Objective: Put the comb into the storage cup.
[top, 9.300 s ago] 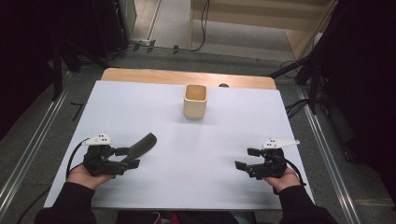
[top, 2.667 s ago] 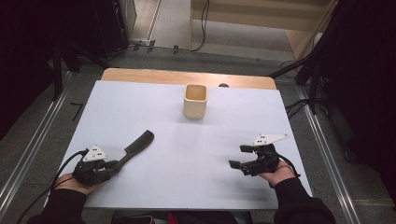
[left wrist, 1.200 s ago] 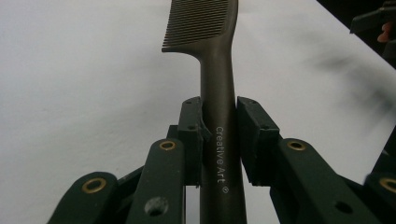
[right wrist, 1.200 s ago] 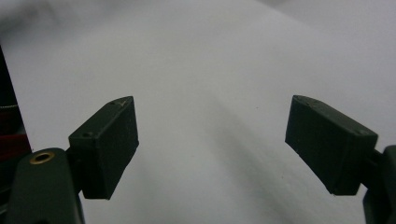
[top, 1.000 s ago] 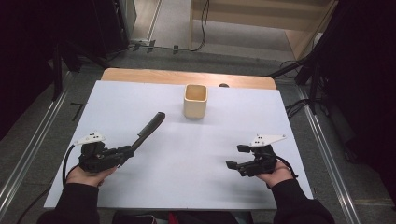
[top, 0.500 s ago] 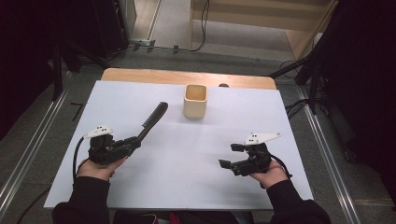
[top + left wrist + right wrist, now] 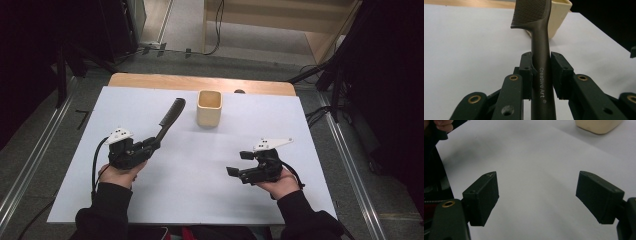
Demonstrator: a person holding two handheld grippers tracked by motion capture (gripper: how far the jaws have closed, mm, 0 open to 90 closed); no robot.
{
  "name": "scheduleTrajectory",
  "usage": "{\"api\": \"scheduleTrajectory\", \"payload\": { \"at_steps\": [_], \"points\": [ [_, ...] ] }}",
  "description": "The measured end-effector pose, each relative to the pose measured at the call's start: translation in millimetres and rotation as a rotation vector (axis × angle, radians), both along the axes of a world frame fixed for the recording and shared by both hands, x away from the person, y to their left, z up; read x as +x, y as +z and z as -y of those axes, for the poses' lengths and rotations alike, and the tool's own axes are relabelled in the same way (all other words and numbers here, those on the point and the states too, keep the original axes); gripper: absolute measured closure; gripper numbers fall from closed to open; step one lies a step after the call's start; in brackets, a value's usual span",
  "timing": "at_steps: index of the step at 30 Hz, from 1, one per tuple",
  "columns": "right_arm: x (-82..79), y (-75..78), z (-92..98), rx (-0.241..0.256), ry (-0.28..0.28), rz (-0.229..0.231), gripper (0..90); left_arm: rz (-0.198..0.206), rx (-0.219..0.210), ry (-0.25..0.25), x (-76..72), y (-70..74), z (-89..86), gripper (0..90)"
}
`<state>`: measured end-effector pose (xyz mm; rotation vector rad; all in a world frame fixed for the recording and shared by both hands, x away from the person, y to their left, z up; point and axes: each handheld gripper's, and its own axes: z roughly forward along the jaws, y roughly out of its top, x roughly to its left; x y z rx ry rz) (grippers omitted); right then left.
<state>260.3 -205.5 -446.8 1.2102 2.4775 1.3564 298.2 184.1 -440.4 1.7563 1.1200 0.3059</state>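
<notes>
The left gripper (image 7: pixel 150 145) has its jaws clamped on the handle of a dark comb (image 7: pixel 170 117), low on the left half of the white table (image 7: pixel 125 107). From the high view the comb runs up and to the right out of the jaws, its toothed end raised off the table and pointing toward the cream square cup (image 7: pixel 209 107). The tip of the comb sits just to the left of the cup, close to it but not touching.

In the left gripper view the grip is plain: the two black pads press against either side of the comb's handle (image 7: pixel 541 75), which carries the lettering "Creative Art". The handle passes straight through between the pads and on up the middle of the picture, where the fine teeth (image 7: pixel 530 12) fan out to the left of the spine. Behind the teeth stands the cup (image 7: pixel 559 15), partly covered by the comb.

The right gripper (image 7: pixel 239 163) rests low on the right half of the table, well apart from both comb and cup, held in the person's right hand (image 7: pixel 280 182). Its jaws stand wide apart with nothing between them; in the right gripper view there is bare white table between the two pads (image 7: pixel 482 197), and the base of the cup (image 7: pixel 599 126) shows at the top edge.
</notes>
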Motion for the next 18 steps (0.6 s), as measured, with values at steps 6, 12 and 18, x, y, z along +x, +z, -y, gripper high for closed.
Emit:
{"api": "scheduleTrajectory", "payload": {
  "at_steps": [6, 12, 18],
  "points": [
    [1.1, 5.6, -10.7, 0.025, -0.009, 0.001, 18.0, 0.031, -0.006, 0.018, 0.9, 1.3, 12.9, 72.9],
    [4.2, 10.7, -23.8, 0.028, -0.007, -0.005, 20.0, 0.057, -0.004, 0.042, -0.1, 1.9, 21.5, 72.9],
    [10.2, 16.5, -30.8, 0.033, -0.021, -0.015, 20.0, 0.093, -0.023, 0.090, -0.5, 2.9, 26.9, 73.0]
  ]
}}
